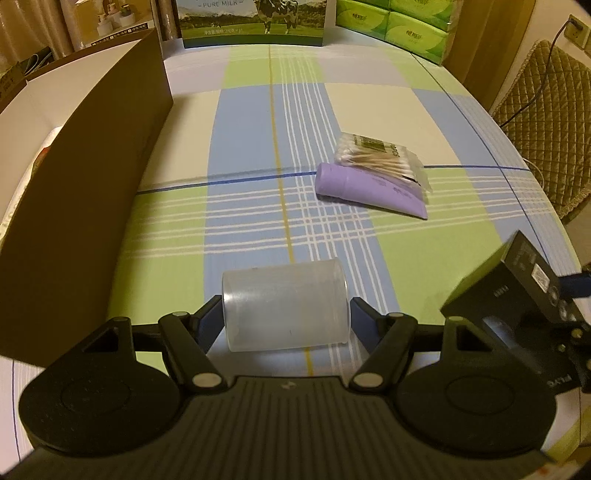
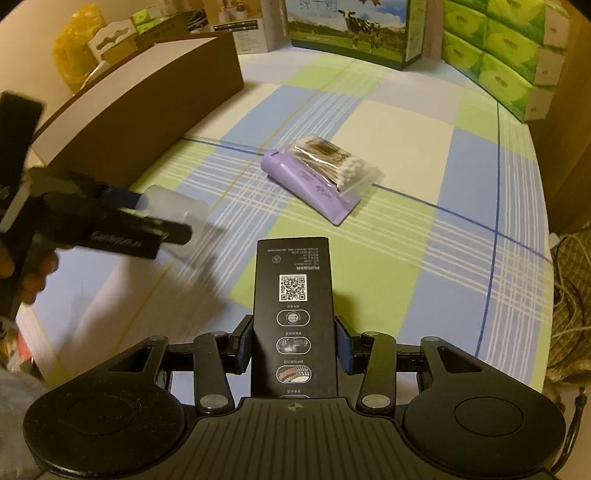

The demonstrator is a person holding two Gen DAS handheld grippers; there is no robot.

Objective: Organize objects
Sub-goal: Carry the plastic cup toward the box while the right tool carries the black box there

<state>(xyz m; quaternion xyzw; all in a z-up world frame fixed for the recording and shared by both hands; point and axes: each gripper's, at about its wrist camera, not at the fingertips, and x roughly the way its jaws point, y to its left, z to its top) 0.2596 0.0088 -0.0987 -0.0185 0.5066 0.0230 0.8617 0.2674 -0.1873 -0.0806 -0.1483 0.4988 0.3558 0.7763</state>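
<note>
Checked cloth (image 1: 258, 122) in green, blue and cream covers the table; a brown cardboard box (image 1: 92, 192) stands along its left edge, milk carton (image 1: 255, 22) and tissue packs (image 1: 395, 26) at the far edge. Left gripper (image 1: 286, 314) clamps a clear plastic cup (image 1: 286, 304) lying sideways between its pads. Right gripper (image 2: 293, 345) clamps a black box (image 2: 293, 314) upright. Mid-table, a bag of cotton swabs (image 2: 328, 160) rests on a purple tube (image 2: 310, 188).
</note>
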